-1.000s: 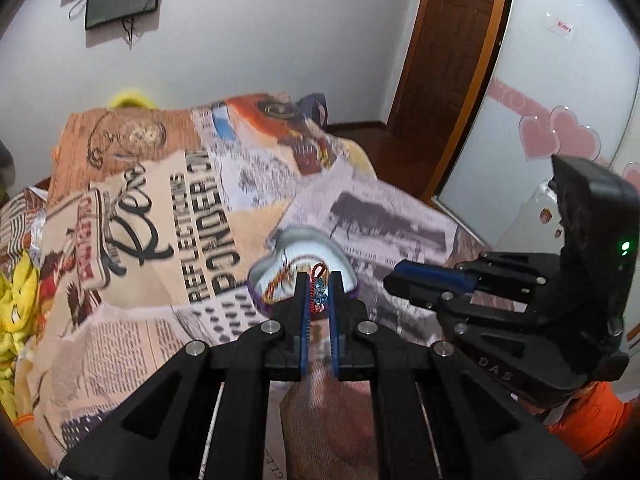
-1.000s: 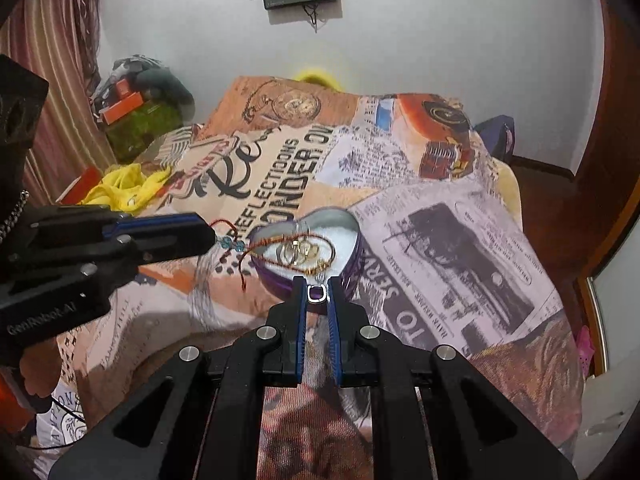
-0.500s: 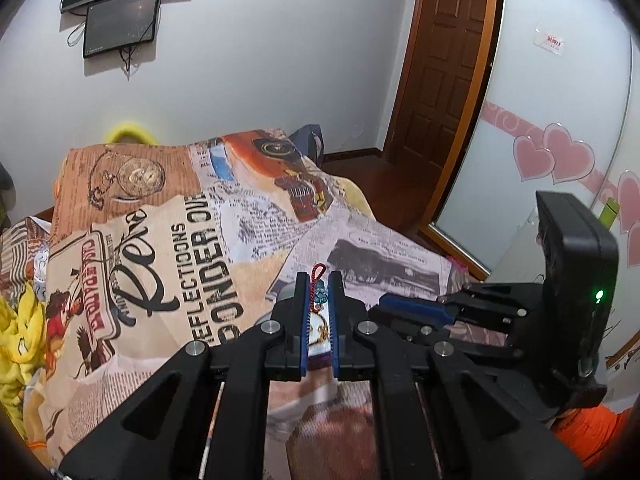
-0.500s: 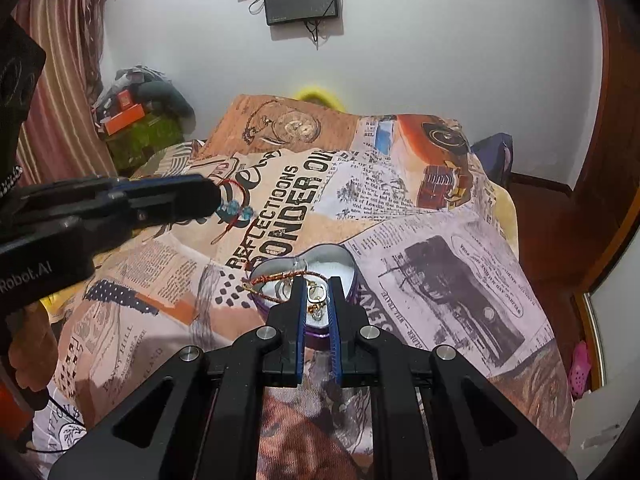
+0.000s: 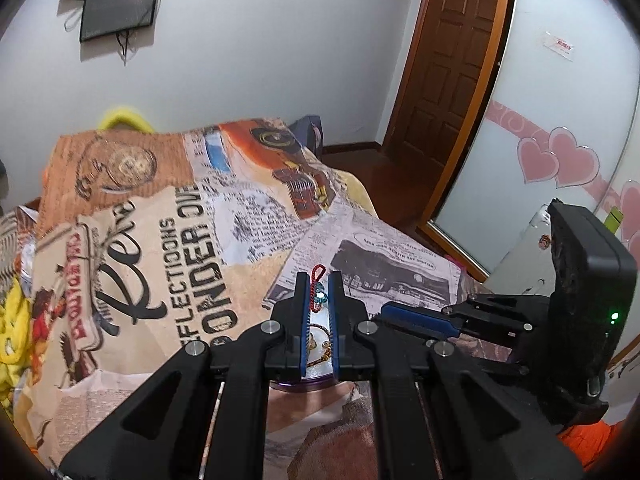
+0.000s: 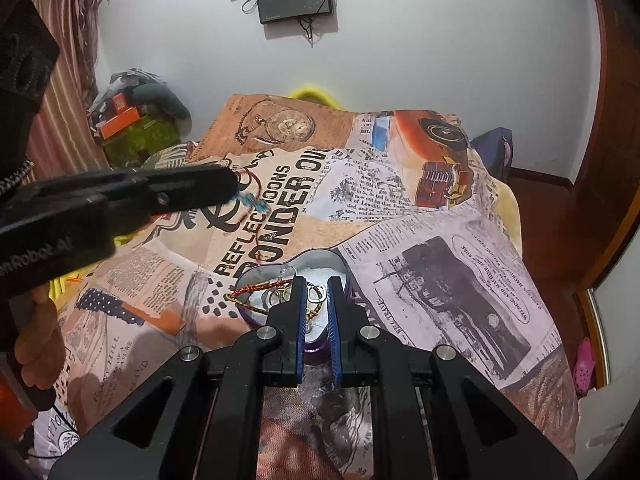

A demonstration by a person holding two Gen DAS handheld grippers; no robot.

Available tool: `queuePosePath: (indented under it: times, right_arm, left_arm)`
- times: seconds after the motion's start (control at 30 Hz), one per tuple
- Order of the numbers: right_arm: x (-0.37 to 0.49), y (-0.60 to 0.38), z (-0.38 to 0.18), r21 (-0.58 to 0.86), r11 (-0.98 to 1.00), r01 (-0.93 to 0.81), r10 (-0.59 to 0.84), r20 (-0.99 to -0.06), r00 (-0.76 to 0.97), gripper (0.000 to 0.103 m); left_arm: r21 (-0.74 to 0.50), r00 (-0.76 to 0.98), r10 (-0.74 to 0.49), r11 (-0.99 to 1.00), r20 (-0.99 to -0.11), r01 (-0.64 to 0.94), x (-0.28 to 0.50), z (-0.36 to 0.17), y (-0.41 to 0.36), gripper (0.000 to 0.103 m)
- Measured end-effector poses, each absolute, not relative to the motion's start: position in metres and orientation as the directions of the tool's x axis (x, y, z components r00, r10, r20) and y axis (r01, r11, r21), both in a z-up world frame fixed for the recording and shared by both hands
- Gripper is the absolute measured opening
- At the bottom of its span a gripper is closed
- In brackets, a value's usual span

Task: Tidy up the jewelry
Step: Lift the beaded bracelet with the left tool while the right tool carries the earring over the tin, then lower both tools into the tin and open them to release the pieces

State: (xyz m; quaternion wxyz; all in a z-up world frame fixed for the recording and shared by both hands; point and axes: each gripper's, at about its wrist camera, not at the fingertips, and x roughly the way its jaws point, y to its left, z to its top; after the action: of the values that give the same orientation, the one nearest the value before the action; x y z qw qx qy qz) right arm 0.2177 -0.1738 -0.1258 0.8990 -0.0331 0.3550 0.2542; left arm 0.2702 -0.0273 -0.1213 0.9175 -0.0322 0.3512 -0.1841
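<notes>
While clamped narrow on a red cord bracelet [image 5: 318, 295] with teal beads, left claw [image 5: 319, 294] raised above the bed [image 6: 440, 248], cord dangling lengthwise from the tips. Heart-shaped tin [image 6: 340, 264], holding more bracelets and rings, directly beneath and just ahead of right claw [image 6: 316, 300]; right the nearer one. Right claw pinched narrow on a small silver ring [image 6: 316, 294] over the tin, as far as can be judged. Legible: "REFLECTIONS", "PONDER" on the bedspread; "Robot.AI", partly cut off, on the left claw body.
</notes>
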Motion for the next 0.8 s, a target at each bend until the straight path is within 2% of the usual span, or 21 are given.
queuePosePath:
  times: [0.5,0.8]
  right_arm:
    - [0.235,-0.166,-0.145,0.142,0.853,-0.502,0.449,-0.689,0.569,0.009]
    - [0.24,-0.16,-0.153,0.141,0.842,-0.521,0.454,-0.706,0.543,0.009]
  left_arm:
    - [-0.2,0.572,-0.35,0.93,-0.742,0.309,0.302,-0.176,-0.032,0.007]
    - [-0.202,0.555,-0.346,0.931,-0.756,0.305,0.301,-0.182,-0.028,0.007]
